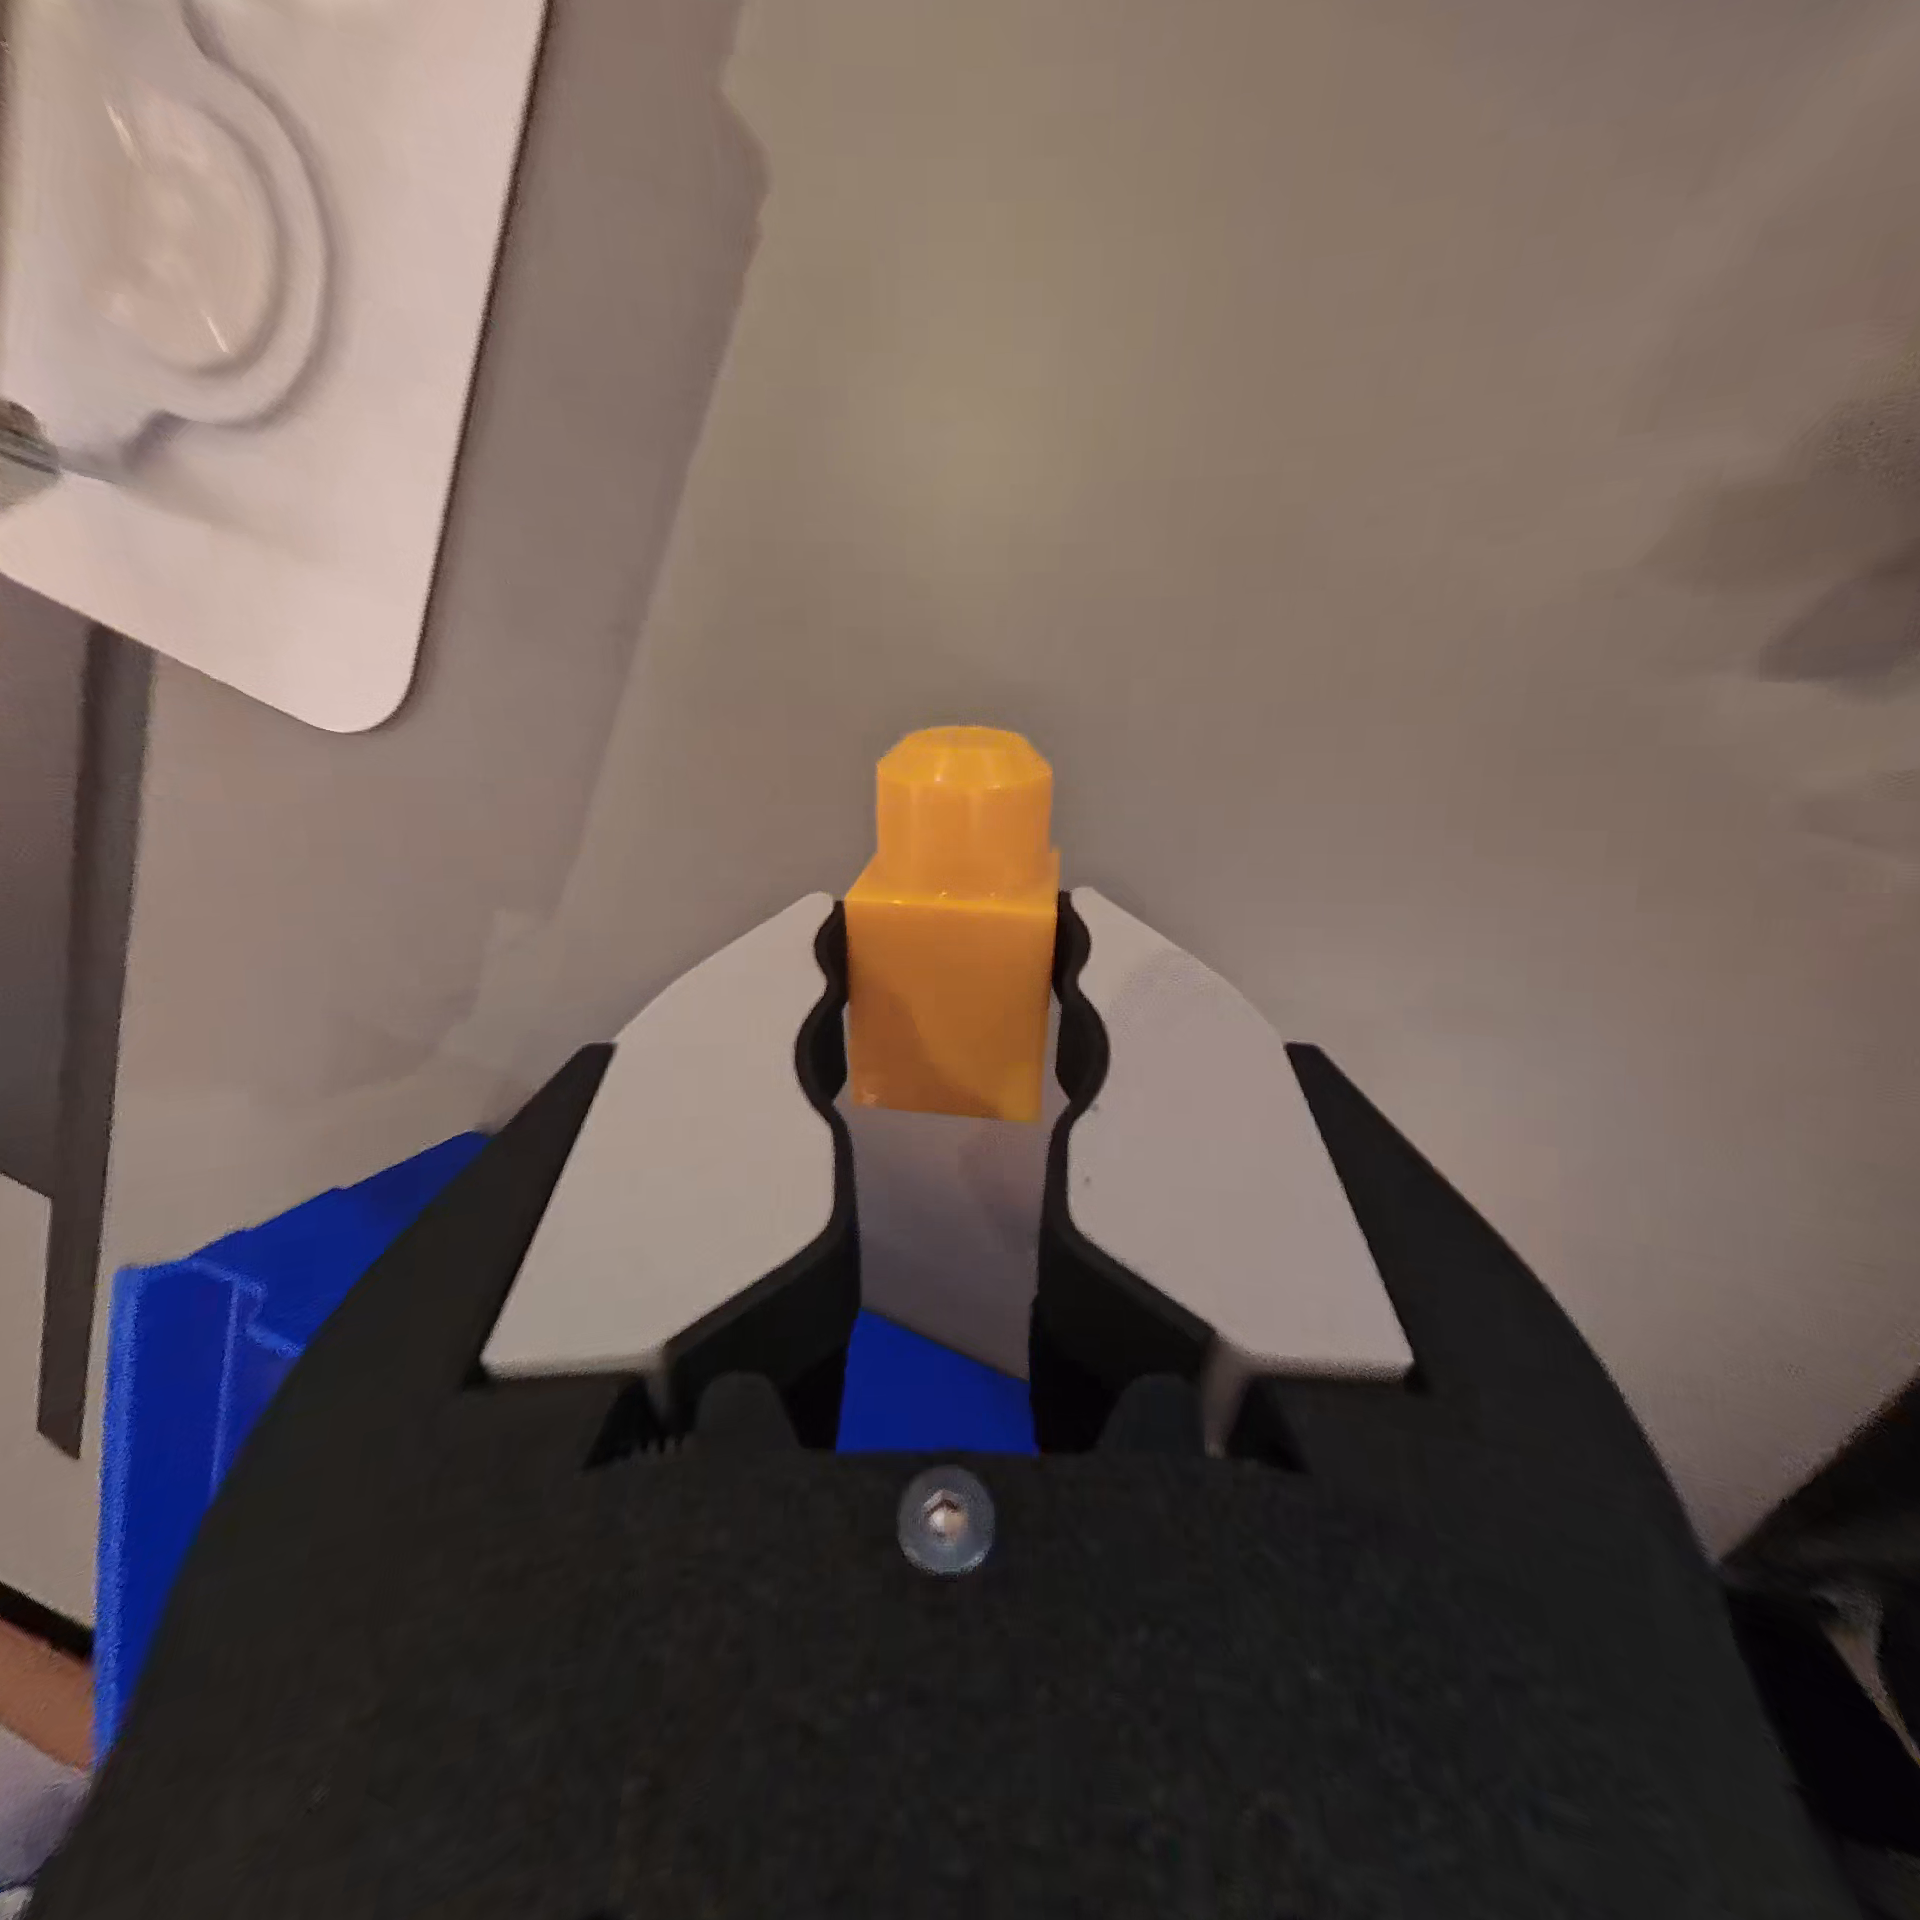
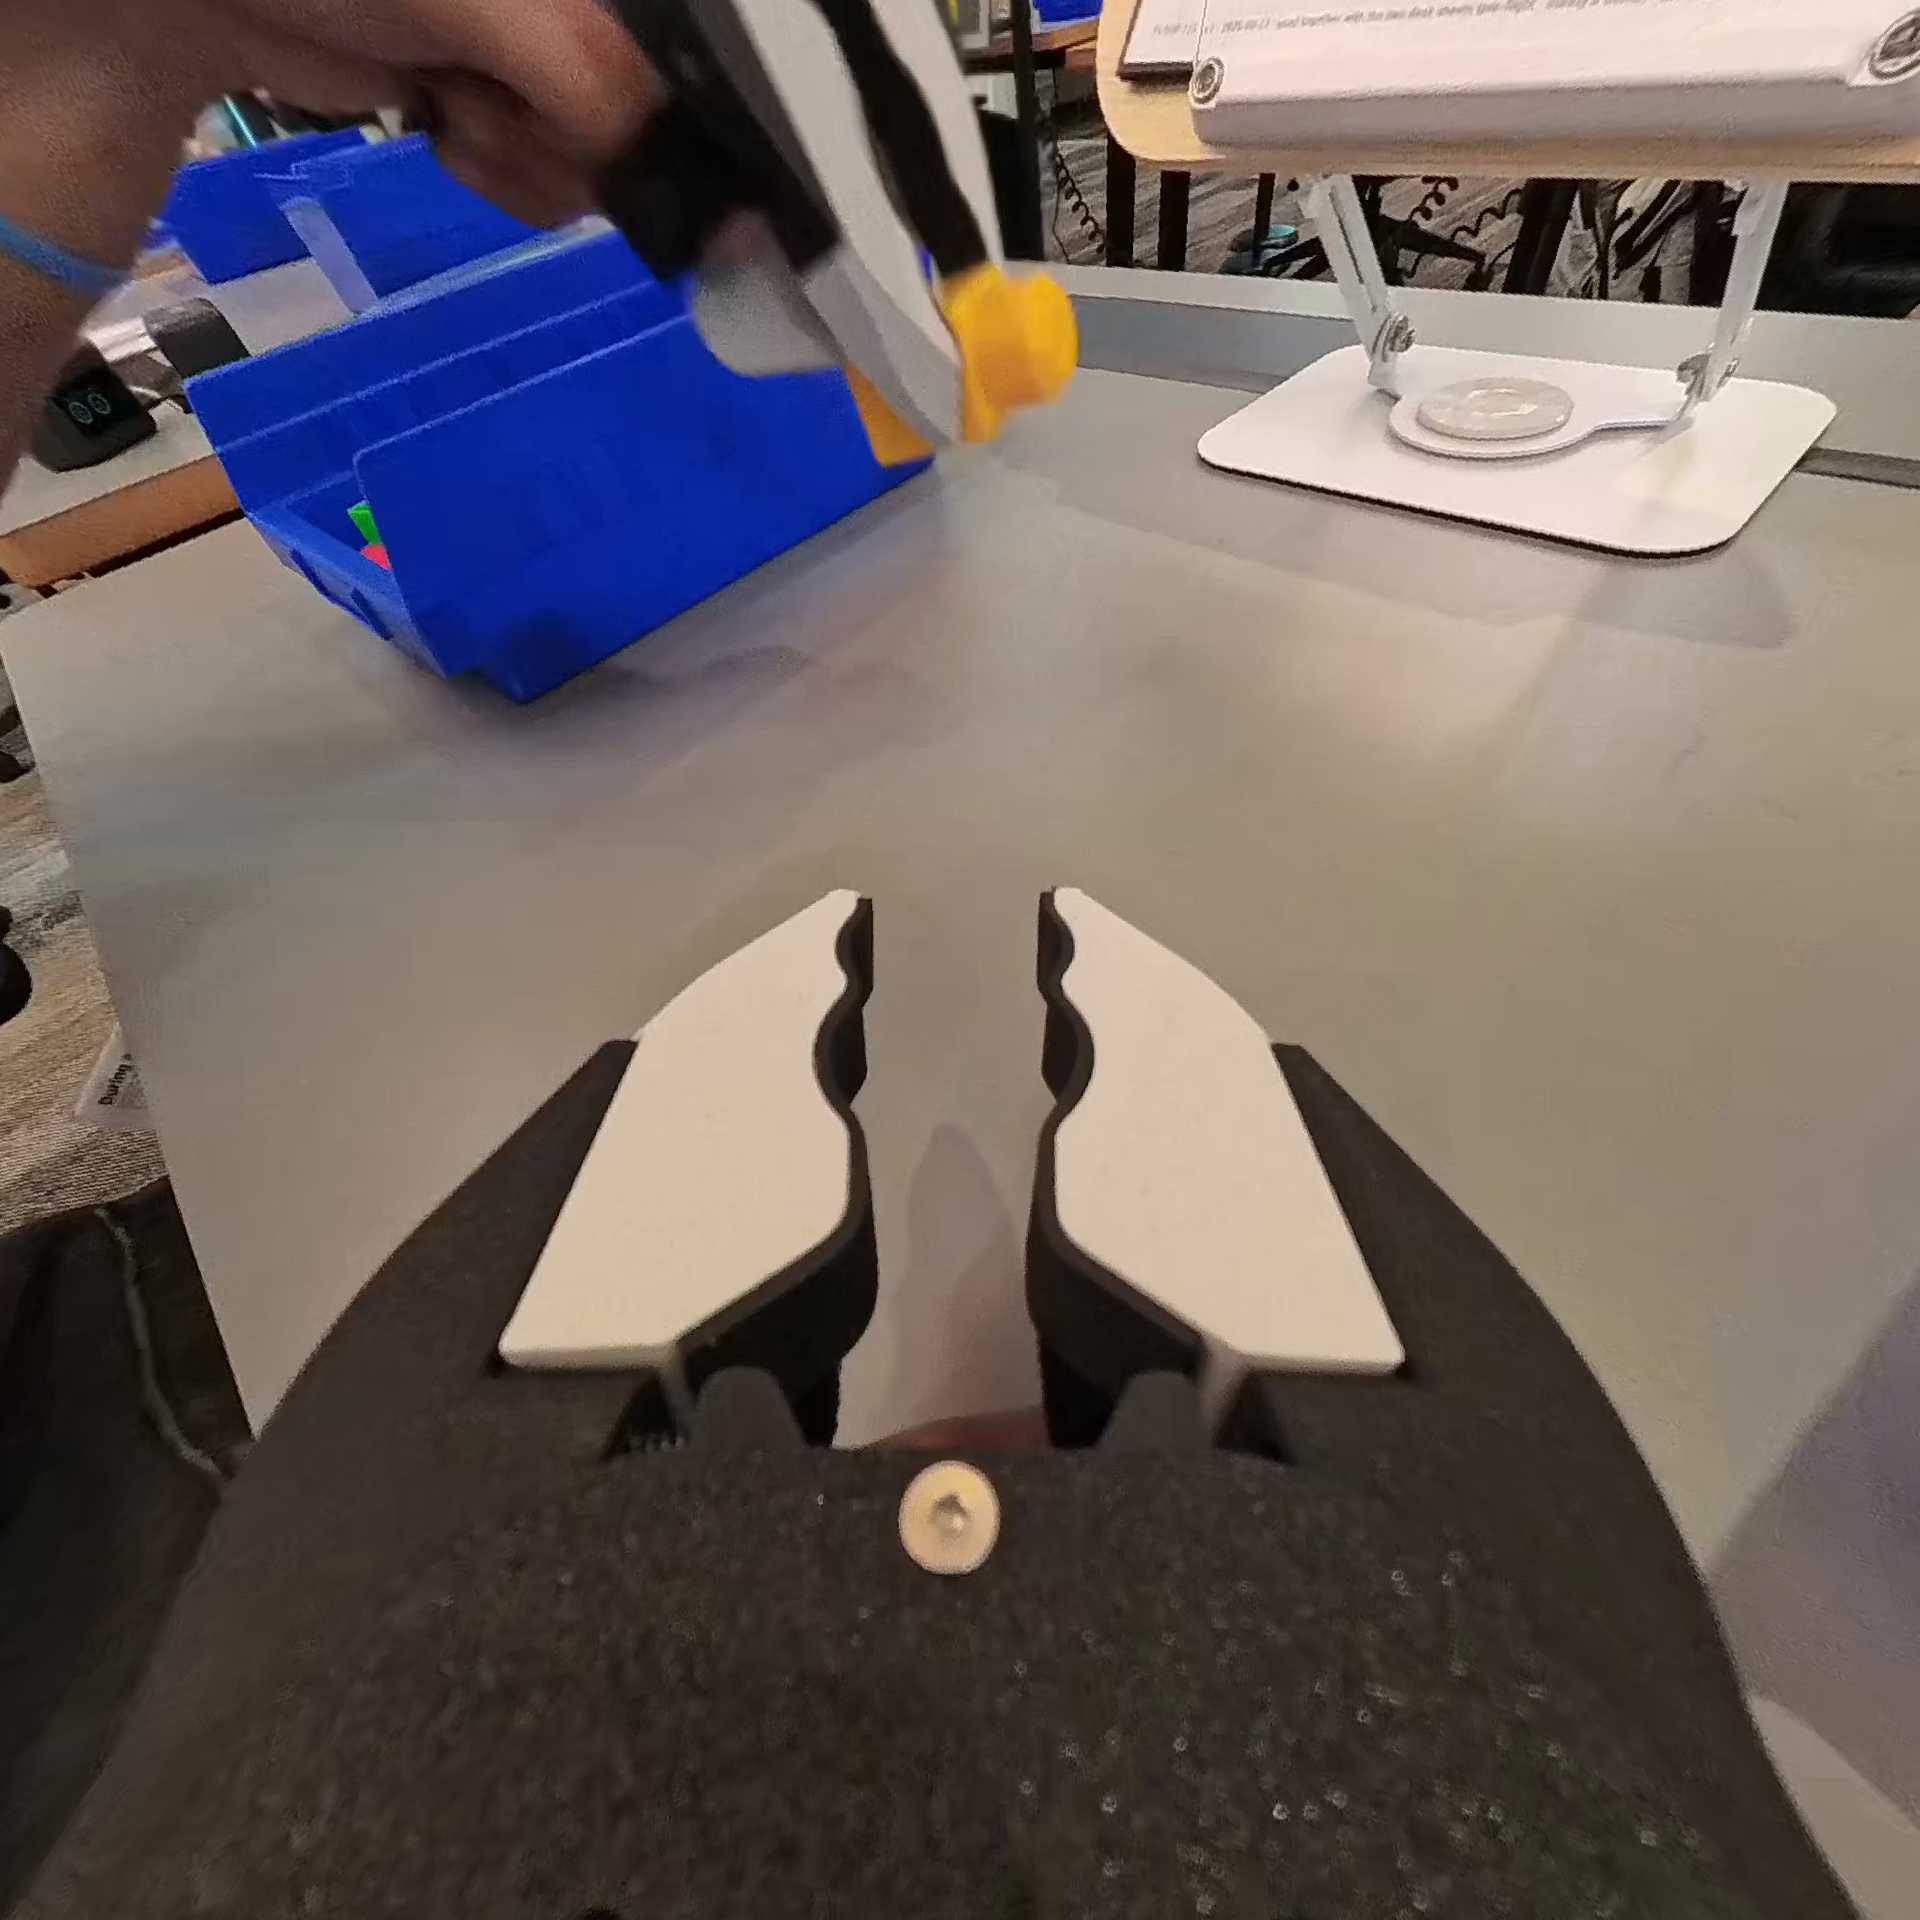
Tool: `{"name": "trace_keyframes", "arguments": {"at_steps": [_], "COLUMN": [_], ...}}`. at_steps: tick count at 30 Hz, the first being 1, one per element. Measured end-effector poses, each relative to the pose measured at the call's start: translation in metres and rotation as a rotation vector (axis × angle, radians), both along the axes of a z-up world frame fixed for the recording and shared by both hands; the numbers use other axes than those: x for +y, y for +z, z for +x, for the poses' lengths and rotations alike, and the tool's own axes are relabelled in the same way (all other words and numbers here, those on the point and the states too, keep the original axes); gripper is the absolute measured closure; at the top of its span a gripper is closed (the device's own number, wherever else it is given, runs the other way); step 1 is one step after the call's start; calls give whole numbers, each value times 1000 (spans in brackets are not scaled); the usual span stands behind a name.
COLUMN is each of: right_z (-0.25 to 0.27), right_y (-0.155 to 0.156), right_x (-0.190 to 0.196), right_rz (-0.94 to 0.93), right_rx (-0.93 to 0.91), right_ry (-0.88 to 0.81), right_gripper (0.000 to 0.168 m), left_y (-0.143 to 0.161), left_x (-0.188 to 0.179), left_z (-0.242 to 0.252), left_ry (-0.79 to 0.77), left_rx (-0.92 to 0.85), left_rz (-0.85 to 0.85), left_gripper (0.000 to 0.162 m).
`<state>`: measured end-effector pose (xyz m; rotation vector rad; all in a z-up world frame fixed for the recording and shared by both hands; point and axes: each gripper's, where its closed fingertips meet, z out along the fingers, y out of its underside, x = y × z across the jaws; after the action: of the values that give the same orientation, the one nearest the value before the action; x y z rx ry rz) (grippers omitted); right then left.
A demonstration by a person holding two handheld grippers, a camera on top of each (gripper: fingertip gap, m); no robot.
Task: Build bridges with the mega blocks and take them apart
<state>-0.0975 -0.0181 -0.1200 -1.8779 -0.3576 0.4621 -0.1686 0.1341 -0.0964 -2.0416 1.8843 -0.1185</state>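
Left gripper [image 1: 951, 987]: raised above the grey table [image 1: 1351, 468], pointing down at a slant. Its two fingers are clamped on the sides of a single orange block [image 1: 945, 997], stud end facing away from the camera. Block is clear of the table, not touching it.

In the right wrist view the same gripper shows at upper left, held in a person's hand [image 2: 312, 94]; hand and gripper are motion-blurred. The block juts out past the fingertips, just in front of a blue bin [image 2: 540, 488] standing on the table.

Right gripper [image 2: 954, 935]: low over the near part of the table, aimed forward and roughly level. Fingers stand apart with a narrow gap and nothing between them. Well apart from the left gripper and the bin.

Inside the bin, only small green and pink bits [image 2: 366, 535] show over the wall; what they are is unclear. Bin mostly hidden behind the gripper body in the left wrist view.

White stand [image 2: 1507, 457] at far right of the table; its top is cut off by the frame edge.
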Motion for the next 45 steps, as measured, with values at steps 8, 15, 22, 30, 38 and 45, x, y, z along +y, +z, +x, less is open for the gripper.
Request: {"name": "trace_keyframes", "arguments": {"at_steps": [8, 15, 22, 30, 38, 45], "right_z": [-1, -1, -1, -8, -12, -11], "right_y": [-2, -2, 0, -2, -3, -5], "right_x": [0, -1, -3, -3, -6, -6], "right_rz": [-4, -15, -14, -36, -36, -27], "right_rx": [-11, 21, 29, 54, 30, -14], "right_ry": [2, 13, 22, 53, 64, 56], "right_gripper": [139, 139, 139, 139, 139, 139], "left_y": [-74, -93, -8, 47, 14, -33], "left_x": [39, 25, -9, -25, 56, 142], "left_z": [-10, -12, -25, -181, -228, -241], "left_ry": [209, 239, 309, 742, 869, 713], "left_rx": [142, 141, -261, -704, -620, -101], "left_rz": [-145, -105, -45, 78, 249, 264], "left_gripper": [125, 110, 103, 99, 84, 91]}}
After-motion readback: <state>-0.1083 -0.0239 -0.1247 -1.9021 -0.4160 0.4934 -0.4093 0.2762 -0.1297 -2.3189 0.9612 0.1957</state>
